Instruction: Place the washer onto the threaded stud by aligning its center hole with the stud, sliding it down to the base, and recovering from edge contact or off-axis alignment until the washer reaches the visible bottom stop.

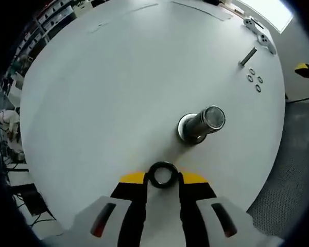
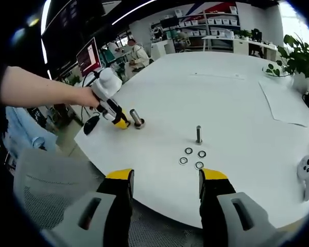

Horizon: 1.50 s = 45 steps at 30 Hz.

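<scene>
My left gripper (image 1: pixel 162 177) is shut on a dark ring washer (image 1: pixel 162 175), held between its yellow-tipped jaws just above the white table. The thick metal threaded stud (image 1: pixel 201 125) stands upright on its round base a short way ahead of the washer and slightly right, apart from it. In the right gripper view a hand holds the left gripper (image 2: pixel 118 121) next to that stud (image 2: pixel 137 118) near the table's left edge. My right gripper (image 2: pixel 166 180) hangs open over the table's near edge, with nothing between its jaws.
A thin bolt (image 2: pixel 199 134) stands mid-table with several loose washers (image 2: pixel 193 158) beside it. White controllers (image 2: pixel 306 175) lie at the right, a paper sheet (image 2: pixel 288 105) behind them. A grey mesh chair (image 2: pixel 46 190) sits below the table edge (image 2: pixel 144 198).
</scene>
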Available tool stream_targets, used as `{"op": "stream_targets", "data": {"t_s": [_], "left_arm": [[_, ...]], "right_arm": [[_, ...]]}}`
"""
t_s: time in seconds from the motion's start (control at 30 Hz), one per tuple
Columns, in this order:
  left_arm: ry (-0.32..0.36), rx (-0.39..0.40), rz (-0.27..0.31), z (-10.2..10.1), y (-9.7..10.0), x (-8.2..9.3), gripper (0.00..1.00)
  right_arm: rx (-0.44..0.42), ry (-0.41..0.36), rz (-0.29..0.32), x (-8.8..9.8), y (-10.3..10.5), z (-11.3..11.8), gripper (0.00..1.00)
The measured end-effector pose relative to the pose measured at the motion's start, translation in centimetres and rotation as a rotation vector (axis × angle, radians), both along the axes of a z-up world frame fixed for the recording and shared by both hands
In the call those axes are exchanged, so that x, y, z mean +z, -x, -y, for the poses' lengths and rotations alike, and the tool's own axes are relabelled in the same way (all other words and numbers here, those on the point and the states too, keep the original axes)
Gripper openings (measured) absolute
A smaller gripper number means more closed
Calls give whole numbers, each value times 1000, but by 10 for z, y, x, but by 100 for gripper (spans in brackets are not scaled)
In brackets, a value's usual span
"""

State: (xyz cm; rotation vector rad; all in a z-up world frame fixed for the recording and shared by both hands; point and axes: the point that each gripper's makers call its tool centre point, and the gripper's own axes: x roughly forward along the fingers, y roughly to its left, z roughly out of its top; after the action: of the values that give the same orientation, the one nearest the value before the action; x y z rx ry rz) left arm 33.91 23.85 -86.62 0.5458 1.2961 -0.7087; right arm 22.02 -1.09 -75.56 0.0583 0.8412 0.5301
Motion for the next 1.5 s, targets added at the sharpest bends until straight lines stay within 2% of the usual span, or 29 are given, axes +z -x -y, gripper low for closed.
{"op": "stream_targets", "data": {"t_s": [0.1,0.17,0.23,0.63,1.27,1.5], "left_arm": [[-16,-39,31,0,1,-1,22],[-9,-11,31,0,1,0,22],[-12,-18,34,0,1,0,22],[-47,-19,-5,0,2,1,20],[-47,-14,-2,1,0,-1,22],[-73,-2,-25,1,0,-2,20]], "right_arm": [[1,1,1,0,0,0,53],[2,-1,1,0,0,0,53],[5,0,0,0,0,-1,53],[4,-1,-1,0,0,-1,53],[1,-7,-3,0,0,-1,53],[-2,-5,-2,0,0,0,53]]}}
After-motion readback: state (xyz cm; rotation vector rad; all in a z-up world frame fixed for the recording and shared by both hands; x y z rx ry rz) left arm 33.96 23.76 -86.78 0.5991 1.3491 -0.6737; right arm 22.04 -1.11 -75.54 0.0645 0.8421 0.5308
